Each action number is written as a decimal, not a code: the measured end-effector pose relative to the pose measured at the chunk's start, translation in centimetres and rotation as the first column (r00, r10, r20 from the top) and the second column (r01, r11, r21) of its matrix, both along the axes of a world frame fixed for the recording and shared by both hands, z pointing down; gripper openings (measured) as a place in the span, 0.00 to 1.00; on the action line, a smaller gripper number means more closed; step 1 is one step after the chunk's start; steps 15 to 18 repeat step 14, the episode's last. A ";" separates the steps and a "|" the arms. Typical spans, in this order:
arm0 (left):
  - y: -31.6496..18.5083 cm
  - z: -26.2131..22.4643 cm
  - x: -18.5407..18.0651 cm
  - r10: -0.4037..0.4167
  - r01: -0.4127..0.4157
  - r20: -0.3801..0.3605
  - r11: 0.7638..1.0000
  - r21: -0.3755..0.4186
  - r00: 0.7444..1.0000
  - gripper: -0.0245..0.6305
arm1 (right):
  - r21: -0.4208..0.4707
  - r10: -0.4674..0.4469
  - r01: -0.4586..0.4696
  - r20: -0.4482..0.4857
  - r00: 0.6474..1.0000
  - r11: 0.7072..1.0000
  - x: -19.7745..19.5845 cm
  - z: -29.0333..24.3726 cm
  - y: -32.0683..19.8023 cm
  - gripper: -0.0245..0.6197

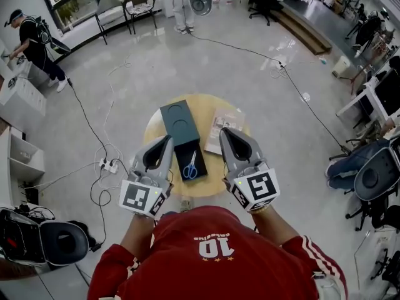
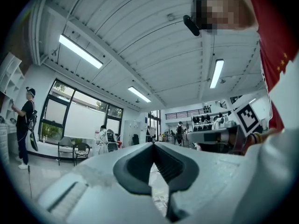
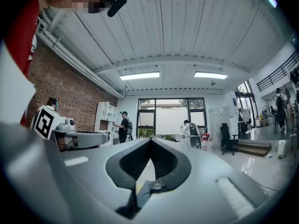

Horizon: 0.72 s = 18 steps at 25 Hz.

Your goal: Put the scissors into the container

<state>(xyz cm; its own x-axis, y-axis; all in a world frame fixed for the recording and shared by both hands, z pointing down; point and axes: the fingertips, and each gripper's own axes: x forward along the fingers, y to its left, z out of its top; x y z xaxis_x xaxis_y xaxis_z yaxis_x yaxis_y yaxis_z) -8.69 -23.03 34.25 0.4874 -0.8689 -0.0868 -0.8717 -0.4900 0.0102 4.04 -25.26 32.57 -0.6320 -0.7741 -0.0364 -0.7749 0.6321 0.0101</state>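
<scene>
Jaws together, left gripper (image 1: 167, 138), right gripper (image 1: 224, 132) — one scissors (image 1: 190, 166) (blue) in one container (image 1: 199, 152)

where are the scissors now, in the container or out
In. The blue-handled scissors lie flat inside the open black container on the round table, with the dark lid lying next to it.

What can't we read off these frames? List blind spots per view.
- Head view: print on the booklet is too small to read.
- Head view: scissors lie in the container, too small to tell if the blades are fully closed.
- Left gripper view: the shut left gripper fills the lower frame and hides the table and everything on it.
- Right gripper view: the shut right gripper does the same; only an unidentifiable dark corner shows through its gap.
</scene>
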 end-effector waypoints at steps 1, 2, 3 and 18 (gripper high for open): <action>-0.1 0.0 0.0 -0.001 0.001 0.003 1.000 -0.002 1.000 0.04 | -0.001 0.000 0.000 0.002 1.000 1.000 0.0 0.0 0.0 0.03; -0.1 0.1 0.0 -0.002 0.002 0.006 1.000 -0.005 1.000 0.04 | -0.004 -0.001 0.001 0.005 1.000 1.000 0.0 0.1 0.0 0.03; -0.2 0.2 0.0 -0.003 0.004 0.006 1.000 -0.009 1.000 0.04 | -0.008 -0.002 0.002 0.008 1.000 1.000 0.0 0.1 0.0 0.03; -0.5 0.2 0.5 0.019 -0.021 -0.055 0.999 -0.030 0.998 0.04 | 0.004 -0.010 0.010 0.019 1.000 1.000 0.2 -0.2 0.1 0.03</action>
